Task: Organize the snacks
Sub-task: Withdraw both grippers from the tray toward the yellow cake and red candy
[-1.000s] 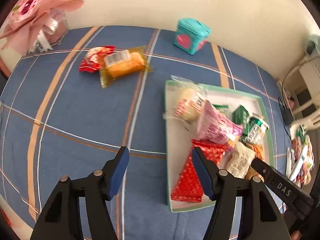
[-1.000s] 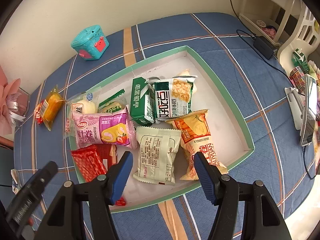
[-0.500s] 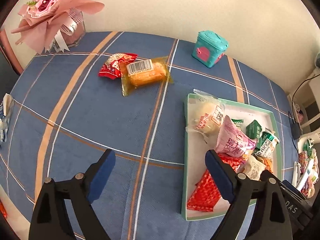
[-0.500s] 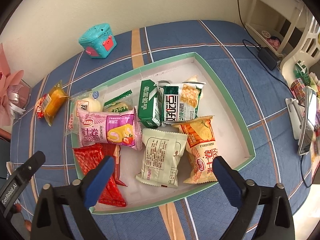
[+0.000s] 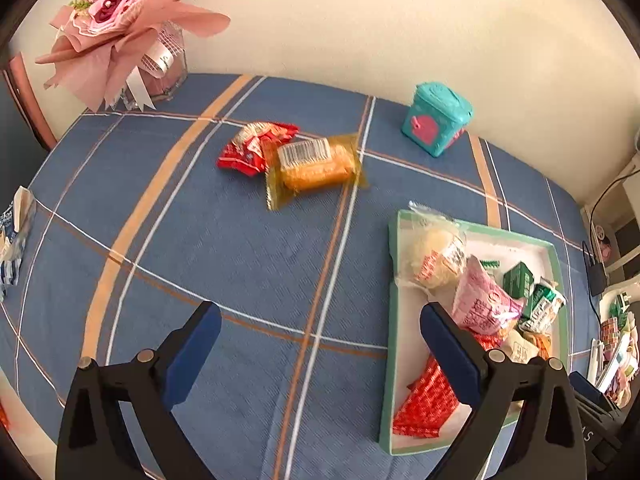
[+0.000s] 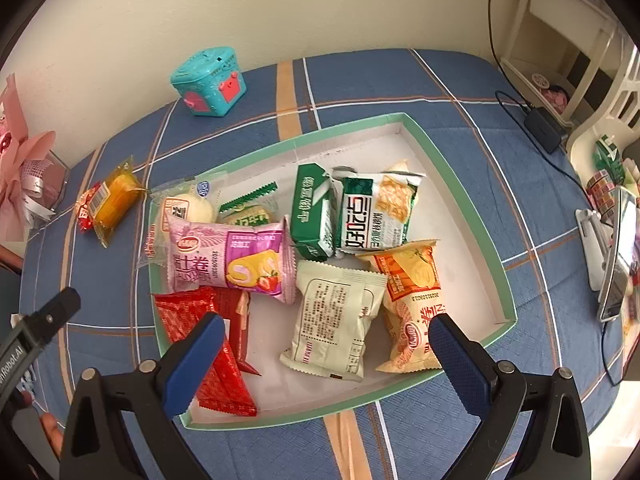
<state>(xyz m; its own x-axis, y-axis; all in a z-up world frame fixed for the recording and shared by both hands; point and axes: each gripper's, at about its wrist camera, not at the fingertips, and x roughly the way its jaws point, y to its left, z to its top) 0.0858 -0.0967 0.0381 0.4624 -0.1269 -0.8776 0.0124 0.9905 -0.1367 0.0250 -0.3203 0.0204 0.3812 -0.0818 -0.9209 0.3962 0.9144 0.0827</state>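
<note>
A green-rimmed white tray [image 6: 508, 280] on the blue plaid cloth holds several snack packets, among them a pink roll cake [image 6: 228, 260], a cream packet [image 6: 336, 320] and a red packet [image 6: 216, 364]. Left of the tray [image 5: 385, 400], an orange cake packet [image 5: 316, 168] and a small red packet [image 5: 256, 146] lie together on the cloth. My left gripper [image 5: 320, 316] hovers over bare cloth, its jaws opening with nothing between them. My right gripper [image 6: 325, 324] hangs above the tray's near end, jaws opening wide, pads clear of the packets below.
A teal box [image 5: 436, 118] stands by the wall behind the tray. A pink bouquet [image 5: 120, 20] fills the far left corner. At the right, a phone on a stand [image 6: 616, 264] and a cabled power adapter [image 6: 544, 128] sit by the table edge.
Both grippers' jaws have spread much wider. The left gripper has shifted left, off the tray's red packet and over bare cloth. The right gripper has stayed above the tray.
</note>
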